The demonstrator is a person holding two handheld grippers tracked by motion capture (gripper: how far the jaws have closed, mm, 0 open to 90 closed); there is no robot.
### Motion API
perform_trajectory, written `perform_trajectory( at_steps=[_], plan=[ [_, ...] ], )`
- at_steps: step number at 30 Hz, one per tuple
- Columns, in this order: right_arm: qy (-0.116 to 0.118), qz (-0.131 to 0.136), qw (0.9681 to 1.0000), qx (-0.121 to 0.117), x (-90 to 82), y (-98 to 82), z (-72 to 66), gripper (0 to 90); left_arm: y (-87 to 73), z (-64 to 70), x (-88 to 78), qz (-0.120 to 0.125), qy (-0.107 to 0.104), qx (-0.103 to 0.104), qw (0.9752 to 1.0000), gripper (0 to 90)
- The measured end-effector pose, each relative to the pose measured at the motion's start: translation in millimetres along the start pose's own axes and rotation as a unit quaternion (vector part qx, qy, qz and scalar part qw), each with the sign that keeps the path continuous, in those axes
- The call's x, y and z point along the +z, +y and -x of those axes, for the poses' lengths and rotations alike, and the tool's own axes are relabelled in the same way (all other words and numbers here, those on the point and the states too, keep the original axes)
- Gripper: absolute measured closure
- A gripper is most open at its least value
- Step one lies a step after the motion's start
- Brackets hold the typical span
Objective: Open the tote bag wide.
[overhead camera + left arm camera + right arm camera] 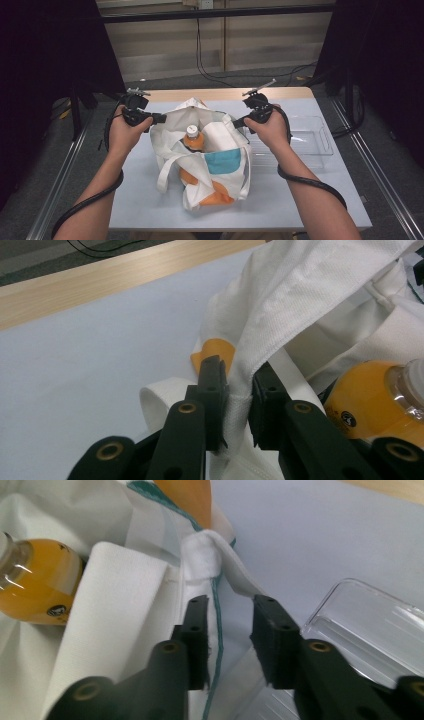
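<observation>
Person at near edge of table (150, 200), one gripper in each hand, both reaching to the mouth of a white tote bag (220, 165) that slumps at mid-table. Left gripper (159, 118) at the bag's left rim; in the left gripper view its jaws are closed down on the rim hem (240, 400), cloth squeezed flat between the pads. Right gripper (239, 121) at the opposite rim; in the right gripper view the jaws stand apart with the teal-stitched edge (216, 615) running up between them, lying against the one jaw and clear of the other, so nothing is clamped on that side yet. My reading: the two grips are set on opposite sides so the soft mouth can be spread and kept open. An orange drink bottle (192, 140) with a white cap stands inside the bag, between the two grippers and just below both. A clear plastic tray (320, 145) sits on the table just right of the bag, near the right gripper, likely the place for what comes out, though that is a guess.
</observation>
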State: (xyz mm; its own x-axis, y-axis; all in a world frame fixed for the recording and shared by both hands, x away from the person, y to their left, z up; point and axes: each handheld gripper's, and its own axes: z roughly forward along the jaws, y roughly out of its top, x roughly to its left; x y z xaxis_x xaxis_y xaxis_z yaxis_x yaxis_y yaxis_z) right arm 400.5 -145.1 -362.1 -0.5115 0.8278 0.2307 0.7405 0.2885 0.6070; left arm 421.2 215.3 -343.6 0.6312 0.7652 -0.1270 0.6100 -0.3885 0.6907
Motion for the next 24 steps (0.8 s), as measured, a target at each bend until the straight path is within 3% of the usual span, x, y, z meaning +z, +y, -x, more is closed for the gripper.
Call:
perform_trajectory(
  at_steps=[5, 9, 14, 17, 20, 23, 24],
  plan=[
    [0.007, 0.013, 0.9999, -0.002, -2.9, 4.3, -5.7, 38.9, 0.7, 2.2, -0.1, 0.003, -0.003, -0.003, 1.0000, 78.3],
    [0.010, 0.011, 0.9999, -0.009, 3.2, 3.9, -9.6, 29.9, 1.1, 0.8, 0.2, 0.000, -0.002, -0.002, 1.0000, 78.4],
    [0.017, 0.002, 0.9998, -0.010, 13.6, 1.5, -14.1, 28.9, 0.4, -0.6, 2.0, -0.002, -0.005, -0.003, 1.0000, 78.4],
    [0.023, -0.004, 0.9997, -0.009, 17.5, 1.0, -15.5, 32.7, -0.6, -1.7, 2.5, -0.002, -0.004, -0.004, 1.0000, 78.5],
    [0.038, -0.006, 0.9992, -0.009, 19.6, 0.0, -17.0, 45.9, -2.1, -0.7, 4.1, 0.003, -0.004, -0.017, 0.9998, 78.7],
    [0.020, -0.017, 0.9994, -0.022, 20.6, -2.1, -18.1, 65.8, -3.6, -2.0, 5.0, 0.004, -0.004, -0.022, 0.9997, 79.1],
    [0.017, -0.018, 0.9994, -0.025, 21.4, -3.2, -17.1, 68.2, -3.8, -3.5, 4.3, -0.002, -0.005, -0.016, 0.9999, 79.2]
  ],
)
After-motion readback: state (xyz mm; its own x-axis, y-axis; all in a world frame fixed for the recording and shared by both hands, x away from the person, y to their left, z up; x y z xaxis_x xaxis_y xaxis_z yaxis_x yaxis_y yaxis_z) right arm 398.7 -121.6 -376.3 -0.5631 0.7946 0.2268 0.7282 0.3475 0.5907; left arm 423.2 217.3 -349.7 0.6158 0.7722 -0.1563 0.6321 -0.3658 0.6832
